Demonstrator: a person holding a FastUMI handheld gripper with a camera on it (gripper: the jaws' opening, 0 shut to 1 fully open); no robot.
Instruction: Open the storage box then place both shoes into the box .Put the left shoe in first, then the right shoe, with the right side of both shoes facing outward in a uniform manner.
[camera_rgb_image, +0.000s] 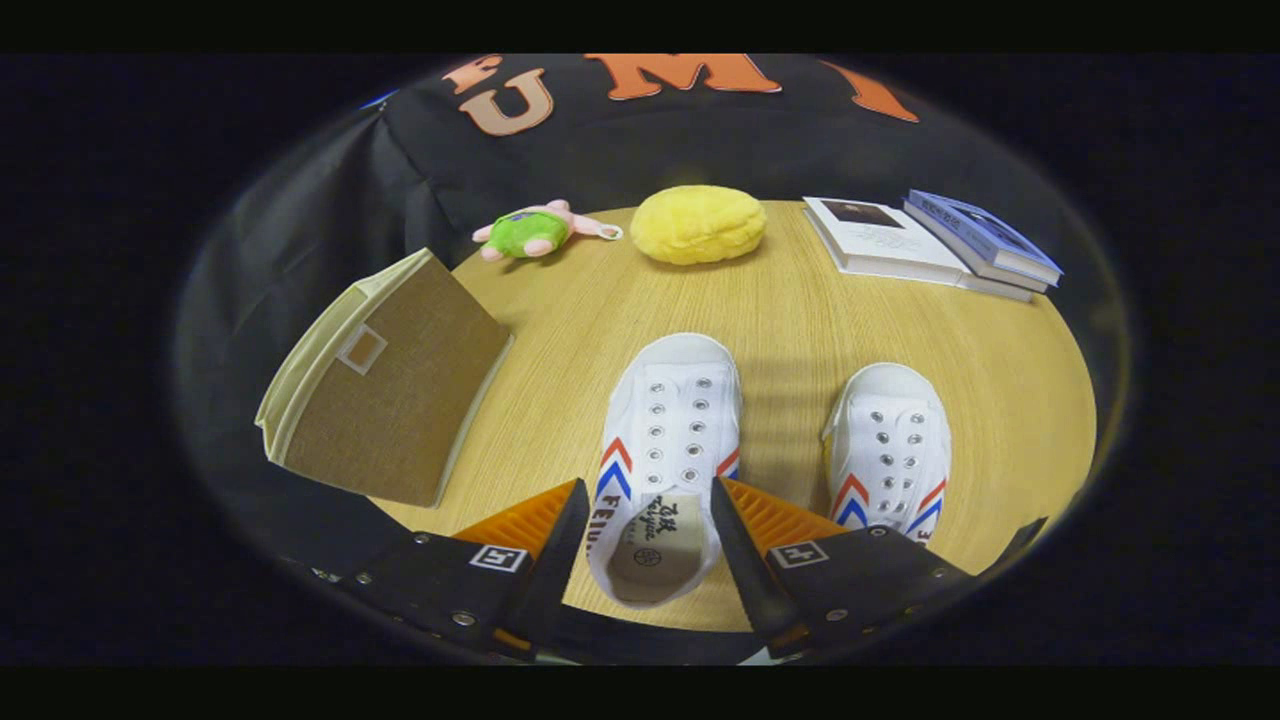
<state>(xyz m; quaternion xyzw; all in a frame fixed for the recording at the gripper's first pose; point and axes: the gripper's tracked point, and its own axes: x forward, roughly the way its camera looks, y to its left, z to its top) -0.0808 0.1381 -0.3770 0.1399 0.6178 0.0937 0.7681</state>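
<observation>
- The gripper (648, 545) is spread wide, one finger on each side of the heel end of a white canvas slip-on shoe with red and blue chevron stripes (662, 450); I cannot tell whether either finger touches it, so nothing is judged held
- That left shoe lies directly ahead with its long axis running straight away from the fingers, toe far, heel opening near; the fingers straddle it across its width, so closing would likely pinch the heel sides
- A matching white canvas shoe (890, 450) sits just to the right, parallel, toe also pointing away, with a strip of bare table between the pair
- The tan fabric storage box with cream trim and a small label window (385, 390) stands to the left of the shoes, near the edge of the round light-wood table (800, 320); it looks closed, so opening seems not yet done
- Open wood lies between box and left shoe, giving room to carry the shoe leftward
- Well beyond: a green and pink plush toy (535, 230), a yellow fluffy cushion (698, 225) and two stacked books (930, 245), all clear of the likely path
</observation>
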